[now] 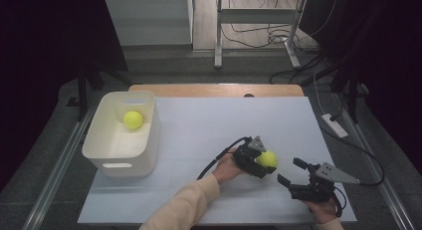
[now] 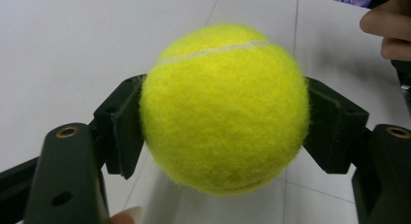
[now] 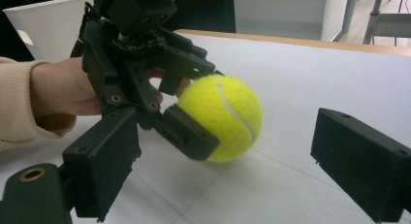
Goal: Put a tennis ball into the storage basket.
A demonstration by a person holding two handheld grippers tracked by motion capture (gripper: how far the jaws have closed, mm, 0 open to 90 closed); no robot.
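A yellow tennis ball (image 1: pixel 267 159) sits between the jaws of my left gripper (image 1: pixel 263 162), which is shut on it just above the white table sheet at centre right. In the left gripper view the ball (image 2: pixel 225 107) is pinched from both sides by the black pads (image 2: pixel 127 132). The right gripper view shows the same ball (image 3: pixel 223 116) held by the left gripper (image 3: pixel 203 117) in front of me. My right gripper (image 1: pixel 292 172) stands open to the right of it, with nothing between its fingers (image 3: pixel 361 161). A second tennis ball (image 1: pixel 133 120) lies inside the white bin (image 1: pixel 107 150).
The white bin stands at the left edge of the white sheet (image 1: pixel 239 120). A wooden table edge (image 1: pixel 214 89) runs along the back. A power strip (image 1: pixel 334 125) and cables lie on the floor at right. A hand's fingers (image 2: pixel 385 25) show at top right in the left gripper view.
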